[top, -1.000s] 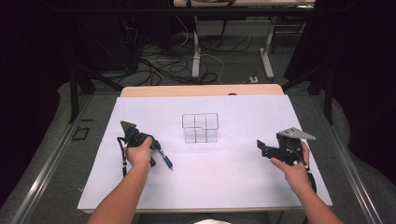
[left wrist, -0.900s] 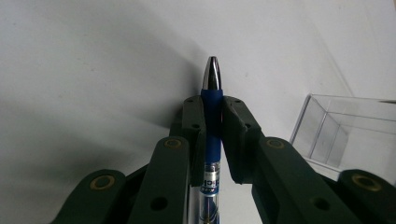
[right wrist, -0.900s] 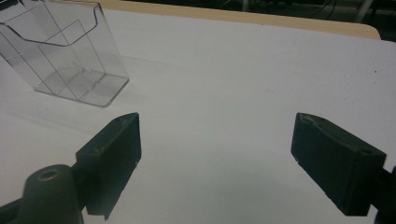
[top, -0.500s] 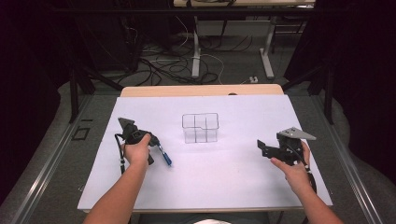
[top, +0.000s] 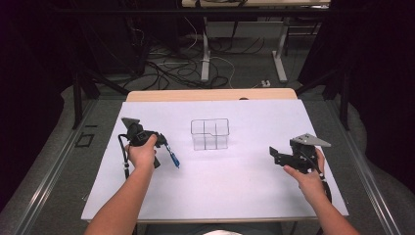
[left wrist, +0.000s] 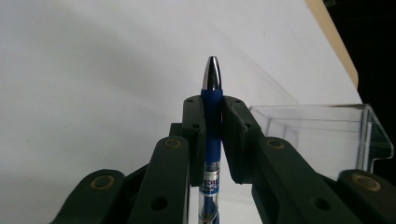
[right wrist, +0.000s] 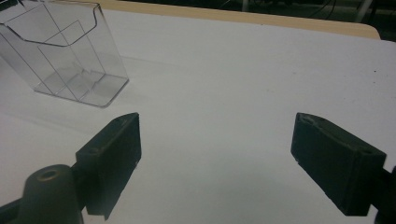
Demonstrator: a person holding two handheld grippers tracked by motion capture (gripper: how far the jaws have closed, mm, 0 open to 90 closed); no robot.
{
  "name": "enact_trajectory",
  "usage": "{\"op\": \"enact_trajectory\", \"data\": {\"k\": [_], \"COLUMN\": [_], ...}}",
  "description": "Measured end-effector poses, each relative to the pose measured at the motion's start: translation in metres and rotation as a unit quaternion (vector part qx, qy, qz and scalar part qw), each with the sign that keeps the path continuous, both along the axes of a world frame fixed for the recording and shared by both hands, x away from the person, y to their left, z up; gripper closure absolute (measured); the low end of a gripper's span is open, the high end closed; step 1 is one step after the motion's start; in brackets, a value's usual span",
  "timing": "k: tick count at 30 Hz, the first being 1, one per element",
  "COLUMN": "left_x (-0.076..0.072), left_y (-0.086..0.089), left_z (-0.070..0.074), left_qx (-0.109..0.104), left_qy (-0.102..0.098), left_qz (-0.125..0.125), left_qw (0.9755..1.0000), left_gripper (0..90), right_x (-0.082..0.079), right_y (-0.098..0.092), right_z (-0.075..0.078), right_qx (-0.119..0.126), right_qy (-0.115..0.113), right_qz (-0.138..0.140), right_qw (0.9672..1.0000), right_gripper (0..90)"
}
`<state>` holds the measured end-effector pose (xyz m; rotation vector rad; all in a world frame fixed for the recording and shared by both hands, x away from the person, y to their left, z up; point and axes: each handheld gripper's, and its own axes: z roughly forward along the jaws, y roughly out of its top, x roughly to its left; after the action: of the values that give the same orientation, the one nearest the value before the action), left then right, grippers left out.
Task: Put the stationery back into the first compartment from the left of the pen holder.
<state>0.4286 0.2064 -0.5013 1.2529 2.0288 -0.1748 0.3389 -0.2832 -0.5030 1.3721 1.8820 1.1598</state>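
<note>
Pen [left wrist: 212, 135] being gripped lengthwise between the left gripper's [top: 165, 149] two black jaws.

One blue pen with a rubbery grip is pointing its silver tip forward, probably slanting down over the white table [top: 235, 191], beside one clear plastic compartmented box [top: 210, 134]. The right gripper [right wrist: 217, 163] is hovering wide apart, holding nothing.

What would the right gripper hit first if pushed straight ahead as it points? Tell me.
Probably nothing on the table: the open right gripper faces bare white table up to the far wooden edge. The clear organizer sits off its line, though depth is unclear.
</note>
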Motion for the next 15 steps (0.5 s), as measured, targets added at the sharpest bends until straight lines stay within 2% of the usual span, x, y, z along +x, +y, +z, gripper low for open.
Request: {"op": "enact_trajectory", "data": {"k": [10, 13, 15], "left_x": [0.005, 0.007, 0.009], "left_y": [-0.002, -0.002, -0.002], "left_z": [0.031, 0.04, 0.046], "left_qx": [0.004, 0.013, 0.009], "left_qy": [-0.034, -0.044, -0.053], "left_qz": [-0.004, -0.009, -0.01], "left_qw": [0.9994, 0.9989, 0.9985], "left_gripper": [80.2, 80.2, 80.2], "right_x": [0.001, 0.001, 0.001], "right_y": [0.0, 0.0, 0.0], "right_z": [-0.001, -0.001, -0.001], "right_qx": [0.002, 0.002, 0.004], "right_qy": [0.001, 0.002, 0.004], "right_qz": [0.001, -0.001, -0.002], "right_qw": [1.0, 1.0, 1.0], "right_gripper": [15.8, 15.8, 15.9]}}
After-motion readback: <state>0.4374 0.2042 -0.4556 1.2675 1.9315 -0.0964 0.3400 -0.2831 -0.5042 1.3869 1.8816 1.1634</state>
